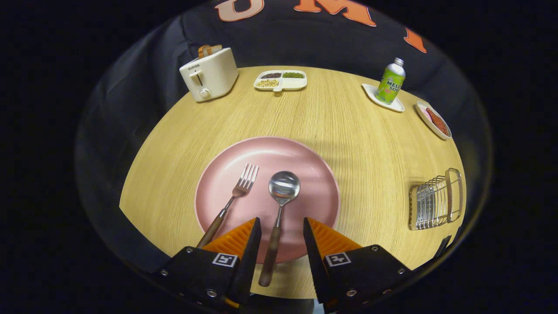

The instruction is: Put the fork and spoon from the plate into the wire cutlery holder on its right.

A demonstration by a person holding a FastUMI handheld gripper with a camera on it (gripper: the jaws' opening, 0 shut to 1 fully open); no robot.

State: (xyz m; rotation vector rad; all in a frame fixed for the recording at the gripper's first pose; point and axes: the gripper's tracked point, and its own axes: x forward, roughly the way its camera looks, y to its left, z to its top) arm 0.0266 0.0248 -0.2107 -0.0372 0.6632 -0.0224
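Lying on a pink plate point(305, 161) at the near middle of a round wooden table point(375, 144), a fork point(233, 198) and a spoon point(279, 209) are seen side by side, the fork to the left of the spoon. Both are placed with their heads pointing away from the gripper point(282, 226) and their dark wooden handles pointing toward it. The spoon's bowl is turned upward. The spoon's handle is extended past the near rim of the plate and is seen between the two fingers, which are spread wide apart with a clear gap on either side of it; nothing is gripped. The fork's handle is angled toward the left finger, and its end is hidden behind that finger.

The wire cutlery holder point(436, 200) is found to the right of the plate, well apart from it, near the table's right edge. No cutlery can be made out in it.

Along the far side of the table several other things are arranged. A cream toaster point(211, 74) with a slice of bread in its slot is set at the far left. A divided white dish point(281, 80) of grains is placed at the far middle. A green bottle point(391, 82) is stood upright on a small white tray point(370, 92), and a small white dish point(425, 117) holding reddish food is located just beside that tray, to its right.
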